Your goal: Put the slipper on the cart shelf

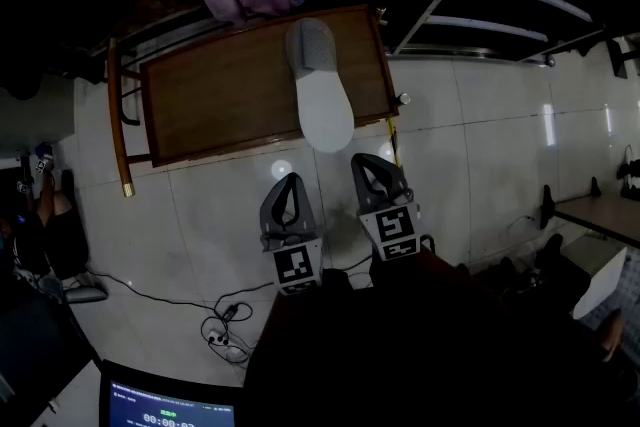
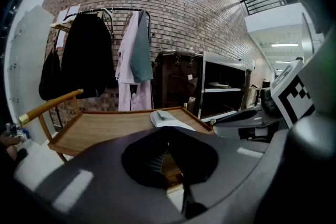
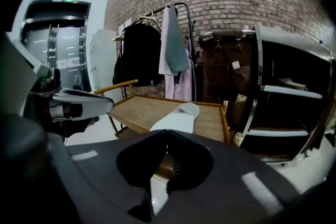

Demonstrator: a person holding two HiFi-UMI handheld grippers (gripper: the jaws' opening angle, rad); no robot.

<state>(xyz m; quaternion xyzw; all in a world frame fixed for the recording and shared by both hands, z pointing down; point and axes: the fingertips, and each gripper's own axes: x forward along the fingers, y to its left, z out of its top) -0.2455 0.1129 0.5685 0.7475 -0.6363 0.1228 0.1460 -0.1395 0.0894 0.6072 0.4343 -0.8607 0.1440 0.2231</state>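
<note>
A white slipper with a grey upper lies on the wooden cart shelf, sole up. Its near end hangs over the cart's front edge. Both grippers hover over the tiled floor just in front of the cart, side by side. My left gripper is shut and empty, left of the slipper's near end. My right gripper is shut and empty, just below that end. In the left gripper view the slipper lies ahead beyond the closed tips. The right gripper view has the slipper straight ahead on the cart.
Behind the cart a clothes rack holds coats against a brick wall, and a metal shelf unit stands to the right. Cables and a power strip lie on the floor. A person sits at far left. A table stands at right.
</note>
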